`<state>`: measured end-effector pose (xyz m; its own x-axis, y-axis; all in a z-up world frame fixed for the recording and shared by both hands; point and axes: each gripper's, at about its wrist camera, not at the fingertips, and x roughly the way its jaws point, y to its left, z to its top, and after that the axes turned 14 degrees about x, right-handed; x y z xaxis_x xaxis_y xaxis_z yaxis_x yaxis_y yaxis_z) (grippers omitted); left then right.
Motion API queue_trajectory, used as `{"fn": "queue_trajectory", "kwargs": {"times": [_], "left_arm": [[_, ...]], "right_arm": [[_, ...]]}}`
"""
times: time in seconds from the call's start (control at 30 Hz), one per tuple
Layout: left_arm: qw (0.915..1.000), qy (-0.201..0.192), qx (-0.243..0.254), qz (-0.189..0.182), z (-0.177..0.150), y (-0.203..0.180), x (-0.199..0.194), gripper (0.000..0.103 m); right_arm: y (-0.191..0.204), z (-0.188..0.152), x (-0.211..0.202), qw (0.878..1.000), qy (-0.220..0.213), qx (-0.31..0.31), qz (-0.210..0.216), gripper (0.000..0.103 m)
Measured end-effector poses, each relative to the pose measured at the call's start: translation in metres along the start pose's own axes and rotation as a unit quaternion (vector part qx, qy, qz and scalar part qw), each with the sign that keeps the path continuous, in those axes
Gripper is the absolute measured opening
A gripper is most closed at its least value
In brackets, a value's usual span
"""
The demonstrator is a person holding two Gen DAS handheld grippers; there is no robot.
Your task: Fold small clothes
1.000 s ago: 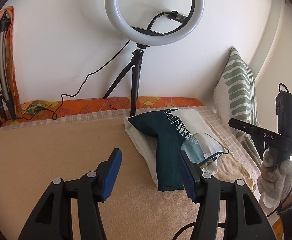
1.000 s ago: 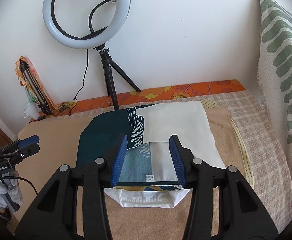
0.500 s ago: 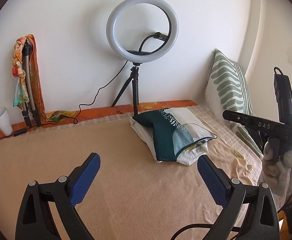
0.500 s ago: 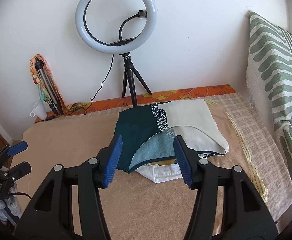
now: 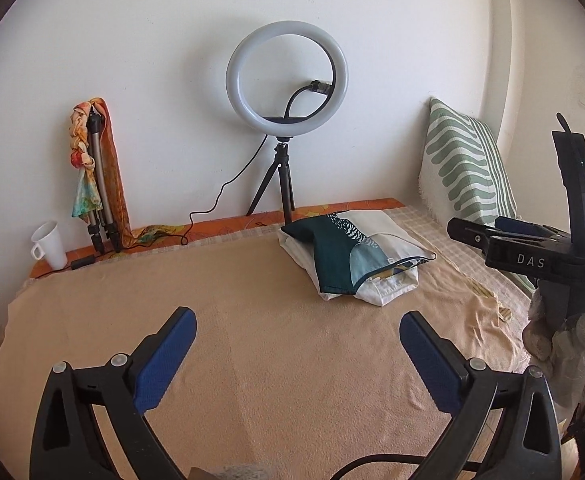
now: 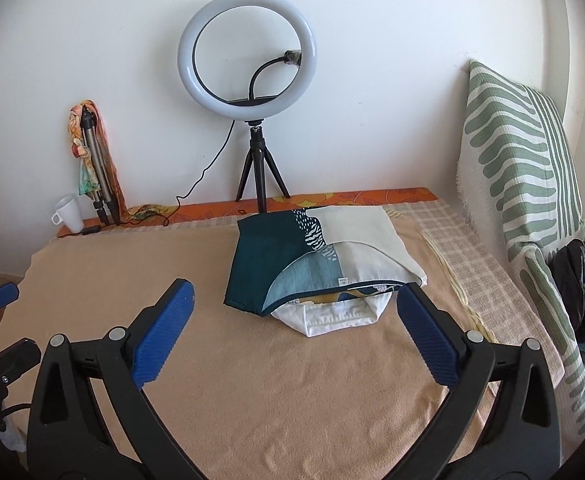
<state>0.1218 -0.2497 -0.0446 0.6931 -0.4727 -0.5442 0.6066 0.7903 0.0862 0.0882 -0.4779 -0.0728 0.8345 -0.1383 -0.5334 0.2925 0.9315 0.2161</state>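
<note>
A folded stack of small clothes (image 5: 356,256) (image 6: 276,264), a teal-and-cream patterned piece on top of white ones, lies on the beige blanket (image 5: 252,360) toward the back right. My left gripper (image 5: 297,316) hovers open in front and to the left of the stack, nothing between its blue pads. My right gripper (image 6: 296,286) is drawn back just before the stack's near edge, its jaws opening wide and the pads clear of the cloth. In the left wrist view, the right gripper (image 5: 504,236) shows at the right edge, held by a gloved hand (image 5: 560,332).
A ring light on a small tripod (image 5: 287,80) stands against the wall behind the stack, its cable trailing left. A green-striped pillow (image 6: 520,168) leans at the right, dark clothes (image 6: 584,280) beside it. A white mug (image 5: 50,244) and a folded tripod with scarf (image 5: 96,168) sit at the back left.
Both grippers pulled back from the stack and rose a little. Their jaws spread from partly closed to wide. The right gripper, earlier straddling the stack's near edge, now stands clear of it.
</note>
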Motion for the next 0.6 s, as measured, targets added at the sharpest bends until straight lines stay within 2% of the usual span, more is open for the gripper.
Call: {"fn": "queue_trajectory", "kwargs": {"times": [0.13,0.3,0.6], "left_arm": [[0.9998,-0.009,0.005,0.014,-0.001,-0.006,-0.013,0.103],[0.9988,0.011,0.01,0.047,-0.003,-0.012,-0.018,0.103],[0.9981,0.018,0.011,0.057,-0.006,-0.015,-0.024,0.103]], "right_arm": [[0.007,-0.006,-0.012,1.0,-0.009,-0.006,-0.007,0.103],[0.013,-0.011,-0.025,0.999,-0.03,-0.013,-0.009,0.103],[0.019,-0.017,-0.034,0.999,-0.037,-0.022,-0.014,0.103]]}}
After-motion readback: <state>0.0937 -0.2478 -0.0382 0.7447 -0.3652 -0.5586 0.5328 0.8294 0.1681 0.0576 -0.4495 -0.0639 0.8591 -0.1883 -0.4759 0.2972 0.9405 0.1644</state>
